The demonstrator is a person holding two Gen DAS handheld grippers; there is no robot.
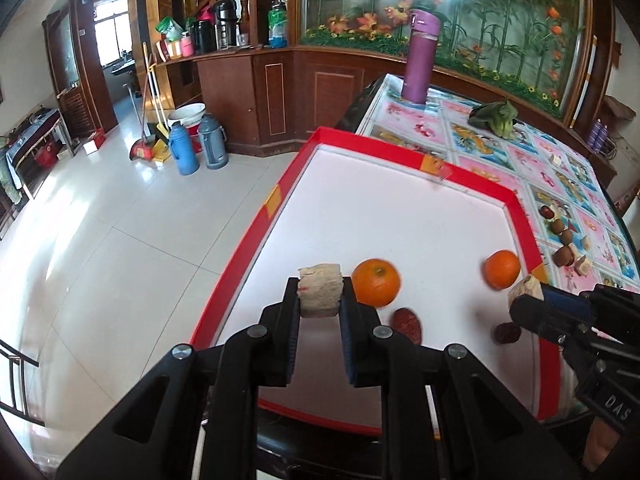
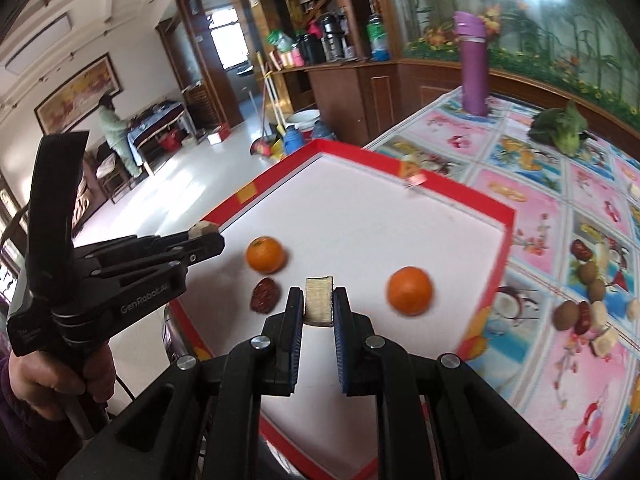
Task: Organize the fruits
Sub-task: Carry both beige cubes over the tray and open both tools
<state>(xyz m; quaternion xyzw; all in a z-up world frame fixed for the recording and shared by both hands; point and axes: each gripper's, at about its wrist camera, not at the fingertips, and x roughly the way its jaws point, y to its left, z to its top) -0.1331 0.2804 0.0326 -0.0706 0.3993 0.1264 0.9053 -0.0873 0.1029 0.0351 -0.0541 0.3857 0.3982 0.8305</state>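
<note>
My left gripper fingers pinch a pale chunk; my right gripper clamps another piece, possibly sugarcane. Both hang over the red-rimmed tray. Dropping either could nudge the oranges, which look blurred, rolling.

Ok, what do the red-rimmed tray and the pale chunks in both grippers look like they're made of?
Red-rimmed tray: probably cardboard or thin plastic, with a matte white floor and taped corners. Pale chunk in left gripper: fibrous and layered, perhaps cut sugarcane. Pale chunk in right gripper: the same striated, dry-looking flesh.
</note>
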